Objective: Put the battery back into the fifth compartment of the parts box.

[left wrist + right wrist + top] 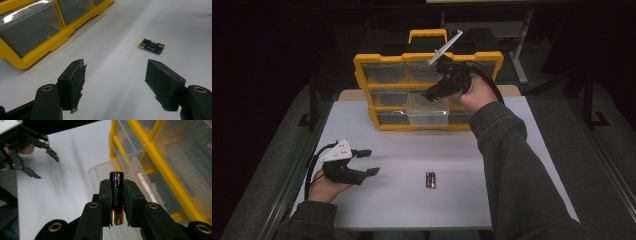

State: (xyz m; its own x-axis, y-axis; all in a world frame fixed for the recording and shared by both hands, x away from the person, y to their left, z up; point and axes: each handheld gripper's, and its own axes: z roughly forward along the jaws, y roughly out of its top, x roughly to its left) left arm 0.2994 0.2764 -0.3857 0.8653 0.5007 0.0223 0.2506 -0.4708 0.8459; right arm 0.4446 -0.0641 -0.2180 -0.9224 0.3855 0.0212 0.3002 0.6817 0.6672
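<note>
- Right gripper (117,202): jaws pinched on a single dark cylindrical battery (117,195), held upright between the pads with its gold-coloured end down. The grip sits at mid-length, which probably keeps the cell from pivoting as it is carried.
- Position of the held battery: raised above the table, just before the pulled-out clear drawer (130,170) of the yellow organiser (428,92). The open drawer appears to be the intended receptacle.
- Left gripper (115,82): jaws spread wide, nothing between them, low over the white tabletop (402,195) at its left side. It seems parked, aimed toward the remaining cells.
- Remaining batteries (152,46): a small pack of dark cells with gold-coloured ends, lying flat on the tabletop, well apart from both grippers.
- Lettering: faint print shows on the pack and on the held cell; too small to read.
</note>
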